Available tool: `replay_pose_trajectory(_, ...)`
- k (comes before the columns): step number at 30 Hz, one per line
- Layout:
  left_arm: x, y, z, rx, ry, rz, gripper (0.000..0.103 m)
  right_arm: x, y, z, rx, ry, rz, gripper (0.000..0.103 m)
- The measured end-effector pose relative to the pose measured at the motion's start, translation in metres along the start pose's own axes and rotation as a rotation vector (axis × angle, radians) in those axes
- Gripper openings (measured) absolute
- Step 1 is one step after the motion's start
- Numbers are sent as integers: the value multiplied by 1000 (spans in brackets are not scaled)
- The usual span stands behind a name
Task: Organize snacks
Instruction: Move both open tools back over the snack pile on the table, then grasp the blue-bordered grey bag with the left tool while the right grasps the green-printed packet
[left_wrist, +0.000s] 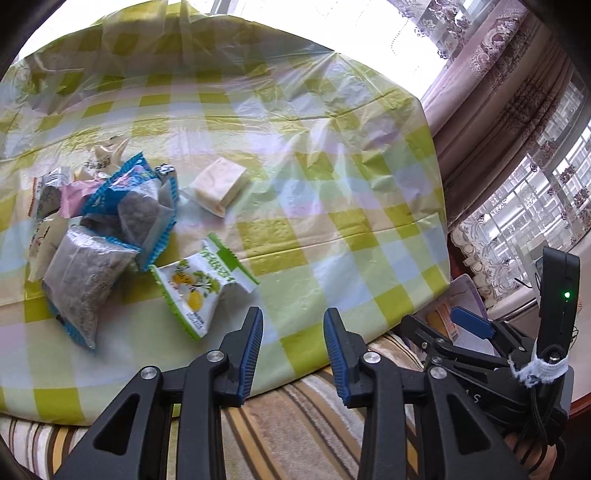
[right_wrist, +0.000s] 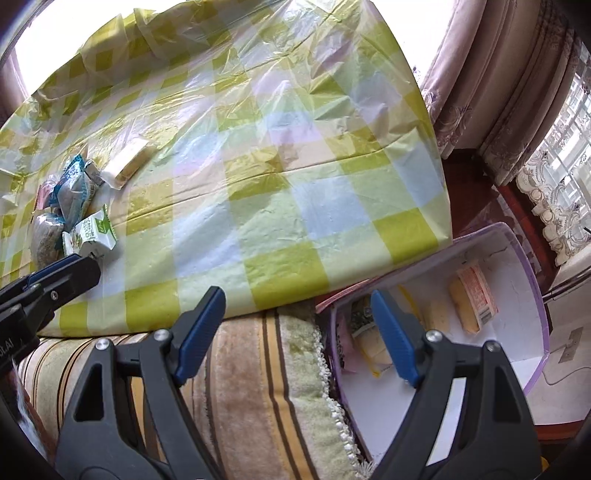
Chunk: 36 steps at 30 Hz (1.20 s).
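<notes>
Snacks (left_wrist: 122, 221) heaped at left of checked bench (left_wrist: 332, 206), awaiting sorting. Purple-rimmed box (right_wrist: 532, 295) beside bench edge already holds several packets. Left hand-held gripper (left_wrist: 293, 332) part-open, empty, aimed toward lemon packet (left_wrist: 199, 284). Right hand-held gripper (right_wrist: 299, 306) wide apart, empty, over box.

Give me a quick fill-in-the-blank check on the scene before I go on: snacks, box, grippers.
1. The green-edged packet lies on the checked ____.
2. The box beside the table has a ____ rim.
3. Both the left gripper and the right gripper hold ____.
4. The pale snack lies ____ from the pile.

Missing words: tablecloth; purple; nothing; apart
</notes>
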<state>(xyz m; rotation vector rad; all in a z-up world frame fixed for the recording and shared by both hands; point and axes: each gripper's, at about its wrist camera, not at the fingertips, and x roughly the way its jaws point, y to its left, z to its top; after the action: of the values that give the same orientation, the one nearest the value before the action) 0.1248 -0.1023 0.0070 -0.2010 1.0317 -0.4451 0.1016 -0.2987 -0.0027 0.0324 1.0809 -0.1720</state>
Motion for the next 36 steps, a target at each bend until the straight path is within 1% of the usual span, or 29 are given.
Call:
replay_pose_trajectory(4,-16,31,-7,-45,-28,35,36,-5,21,4,-40,-21,-1,83)
replay_pose_trajectory(11,-44,83,-18,-99,-72,95,36,-11,65,7,-132,-42,40,83)
replay_pose_trajectory(14,-51,105,-22,-132,-82,88,36,-10,82,10,-152,-44,72,83)
replay_pose_trajectory(18,-55,126,-22,-155,-79,110,38,-10,105,14,-183,-55,109,83)
replay_pose_trajectory(20,-56,132,-21,-155,-74,94,41,-9,117,17,-203,-57,124,83)
replay_pose_trajectory(22,-55,134,-19,-146,-65,83,49,-7,127,19,-220,-55,140,83)
replay_pose_trajectory(23,-53,133,-16,-134,-63,91,54,-5,131,20,-227,-49,148,83)
replay_pose_trajectory(24,-52,133,-15,-120,-63,93,56,-3,135,21,-231,-44,154,83)
replay_pose_trajectory(28,-47,131,-6,-76,-45,52,56,5,147,24,-231,-21,182,83)
replay_pose_trajectory(31,-42,124,2,-14,-44,71,57,9,150,26,-222,-17,189,83)
replay_pose_trajectory(36,-26,111,16,71,-27,60,58,17,153,30,-201,-4,198,84)
